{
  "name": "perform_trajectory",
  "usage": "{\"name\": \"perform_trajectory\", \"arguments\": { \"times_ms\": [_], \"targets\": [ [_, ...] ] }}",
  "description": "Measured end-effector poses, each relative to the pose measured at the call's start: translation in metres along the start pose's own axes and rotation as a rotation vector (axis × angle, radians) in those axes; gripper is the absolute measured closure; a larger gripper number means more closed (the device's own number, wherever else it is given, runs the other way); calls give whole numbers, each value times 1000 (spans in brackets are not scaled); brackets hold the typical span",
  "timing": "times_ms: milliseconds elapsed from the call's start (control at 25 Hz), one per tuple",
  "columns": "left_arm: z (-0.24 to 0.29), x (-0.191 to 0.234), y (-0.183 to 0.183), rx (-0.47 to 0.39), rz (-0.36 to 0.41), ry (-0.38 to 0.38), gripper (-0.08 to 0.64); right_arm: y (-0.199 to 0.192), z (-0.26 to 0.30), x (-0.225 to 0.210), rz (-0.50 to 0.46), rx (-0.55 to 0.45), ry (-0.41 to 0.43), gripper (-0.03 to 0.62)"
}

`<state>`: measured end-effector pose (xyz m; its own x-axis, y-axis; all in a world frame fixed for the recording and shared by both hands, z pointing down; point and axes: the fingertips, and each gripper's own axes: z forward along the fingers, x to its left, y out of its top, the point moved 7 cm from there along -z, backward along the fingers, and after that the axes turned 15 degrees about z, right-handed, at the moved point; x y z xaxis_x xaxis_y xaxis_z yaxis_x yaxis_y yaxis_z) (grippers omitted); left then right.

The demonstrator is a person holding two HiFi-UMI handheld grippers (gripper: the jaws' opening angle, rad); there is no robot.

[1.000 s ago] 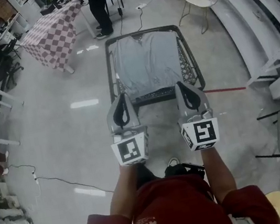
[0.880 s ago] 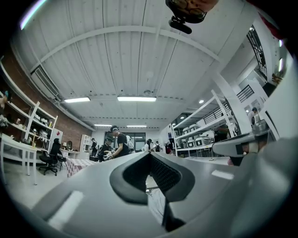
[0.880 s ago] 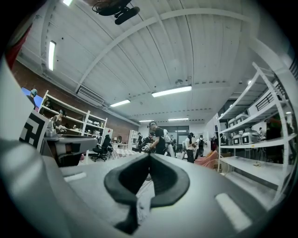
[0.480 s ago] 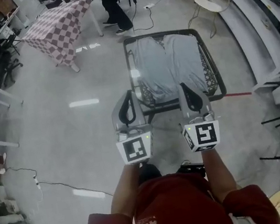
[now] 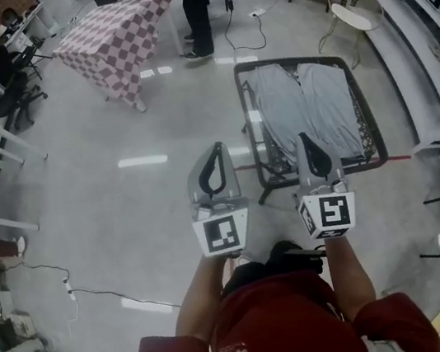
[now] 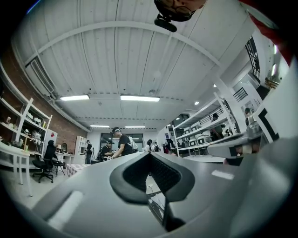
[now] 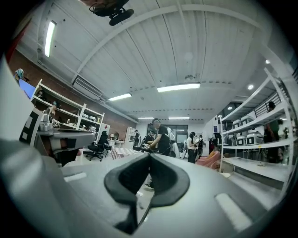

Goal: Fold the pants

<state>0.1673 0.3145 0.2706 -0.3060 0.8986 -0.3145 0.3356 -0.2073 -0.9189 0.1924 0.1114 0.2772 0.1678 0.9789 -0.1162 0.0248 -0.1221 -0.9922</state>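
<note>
Head view shows the left tool (image 5: 216,148) and the right tool (image 5: 306,138) side by side, each with its jaws pressed together on nothing, held out above the pale glossy floor (image 5: 128,228). Beyond them, the grey fabric pants (image 5: 307,106) lie spread flat on a black-framed mesh counter (image 5: 247,124).

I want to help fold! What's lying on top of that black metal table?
Grey pants lie flat on the black metal-framed table, legs side by side. They hide most of its top.
</note>
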Motion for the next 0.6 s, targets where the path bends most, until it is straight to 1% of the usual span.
{"name": "perform_trajectory", "arguments": {
  "times_ms": [160, 400, 600],
  "targets": [
    [10, 23, -12, -13, -5, -14, 555, -5, 15, 13, -5, 3, -22, 591],
    [41, 30, -26, -37, -4, -77, 555, -14, 42, 12, -3, -6, -69, 591],
    [84, 35, -45, -43, -22, -126, 555, -22, 76, 2, 32, -17, -132, 591]
  ]
}}
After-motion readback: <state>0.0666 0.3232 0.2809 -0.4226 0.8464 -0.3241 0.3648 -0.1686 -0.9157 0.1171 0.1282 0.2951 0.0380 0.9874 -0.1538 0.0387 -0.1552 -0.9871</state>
